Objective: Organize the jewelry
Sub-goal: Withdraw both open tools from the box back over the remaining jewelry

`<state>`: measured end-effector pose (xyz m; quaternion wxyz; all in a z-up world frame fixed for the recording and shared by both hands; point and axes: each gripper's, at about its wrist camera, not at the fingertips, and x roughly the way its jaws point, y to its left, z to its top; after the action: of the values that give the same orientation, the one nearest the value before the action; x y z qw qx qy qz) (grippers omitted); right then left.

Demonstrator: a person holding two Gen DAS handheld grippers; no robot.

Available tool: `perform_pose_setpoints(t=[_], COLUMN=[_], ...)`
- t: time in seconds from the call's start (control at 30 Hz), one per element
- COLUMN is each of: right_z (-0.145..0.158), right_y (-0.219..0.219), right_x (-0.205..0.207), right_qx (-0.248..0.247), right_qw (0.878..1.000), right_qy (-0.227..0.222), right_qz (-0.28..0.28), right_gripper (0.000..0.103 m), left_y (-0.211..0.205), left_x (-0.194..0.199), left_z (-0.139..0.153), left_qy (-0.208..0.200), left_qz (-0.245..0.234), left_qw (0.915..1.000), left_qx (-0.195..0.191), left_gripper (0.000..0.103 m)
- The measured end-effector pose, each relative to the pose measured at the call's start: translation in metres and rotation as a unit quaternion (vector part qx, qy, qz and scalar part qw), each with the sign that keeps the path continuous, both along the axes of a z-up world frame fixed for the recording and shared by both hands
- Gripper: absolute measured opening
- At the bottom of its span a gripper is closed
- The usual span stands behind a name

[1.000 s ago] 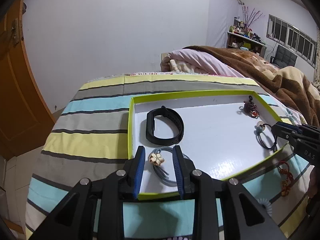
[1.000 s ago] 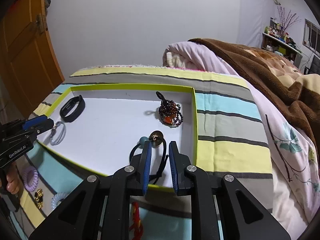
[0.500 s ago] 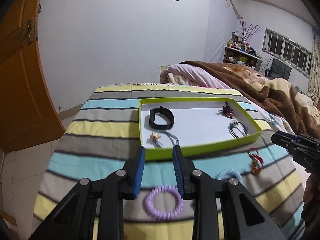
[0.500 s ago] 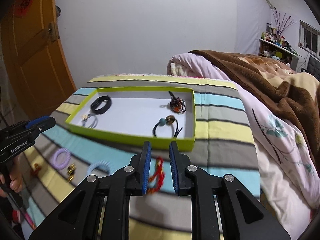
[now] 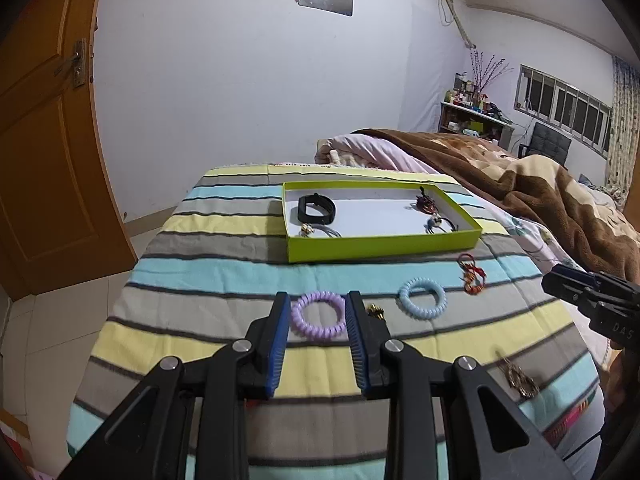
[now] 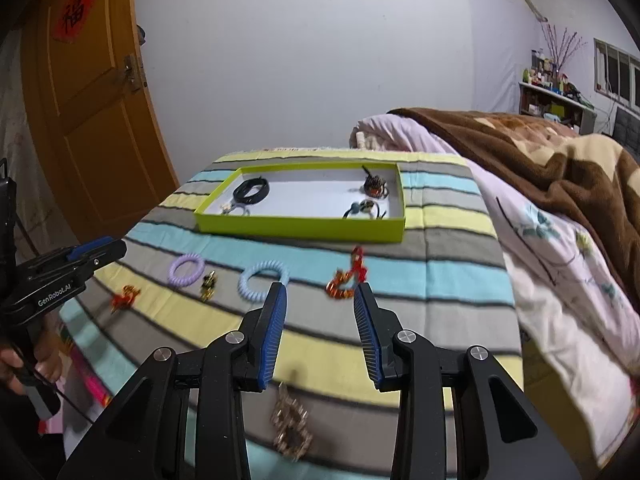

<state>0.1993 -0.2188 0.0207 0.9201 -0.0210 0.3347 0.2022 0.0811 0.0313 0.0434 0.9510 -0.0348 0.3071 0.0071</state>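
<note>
A lime-green tray [image 5: 384, 247] [image 6: 304, 229] sits on the striped cloth and holds a black band [image 5: 317, 208], a grey hair tie [image 5: 320, 232], a beaded piece [image 5: 426, 203] and a black hair tie [image 5: 440, 225]. On the cloth lie a purple coil tie [image 5: 319, 317] [image 6: 186, 268], a blue coil tie [image 5: 422, 297] [image 6: 260, 277], a red knot bracelet [image 5: 472, 274] [image 6: 346, 278], small gold pieces [image 6: 209, 282] and a gold brooch [image 6: 292, 428]. My left gripper [image 5: 316, 332] is open above the purple tie. My right gripper [image 6: 318, 320] is open near the red bracelet.
The striped cloth [image 5: 224, 264] covers a table whose left edge drops to a tiled floor. An orange door [image 5: 44, 140] stands at the left. A bed with a brown blanket [image 6: 540, 160] borders the right side. A small red charm [image 6: 126, 294] lies near the left edge.
Both grippers have pulled back from the tray toward the near side of the cloth and risen. The right gripper's jaws have opened wider.
</note>
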Motion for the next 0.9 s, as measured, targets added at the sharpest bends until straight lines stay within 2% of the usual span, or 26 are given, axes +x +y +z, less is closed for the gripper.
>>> perform_pose_setpoints(t=[0.4,0.9], right_z=[-0.008,-0.021], right_y=[-0.010,-0.006], right_x=[-0.032,-0.014], right_qx=[0.003,0.003], right_qw=[1.000,1.000], right_qy=[0.011,0.026], right_qz=[-0.006,-0.007], right_gripper=[0.036,0.036], left_y=[-0.006,-0.016], left_x=[-0.033,-0.011], left_z=[-0.006,-0.021], left_qy=[-0.002,0.019], left_qz=[-0.011,-0.027], left_qw=[0.9999,0.9994], left_qx=[-0.010,-0.015], left_gripper=[0.030,0.030])
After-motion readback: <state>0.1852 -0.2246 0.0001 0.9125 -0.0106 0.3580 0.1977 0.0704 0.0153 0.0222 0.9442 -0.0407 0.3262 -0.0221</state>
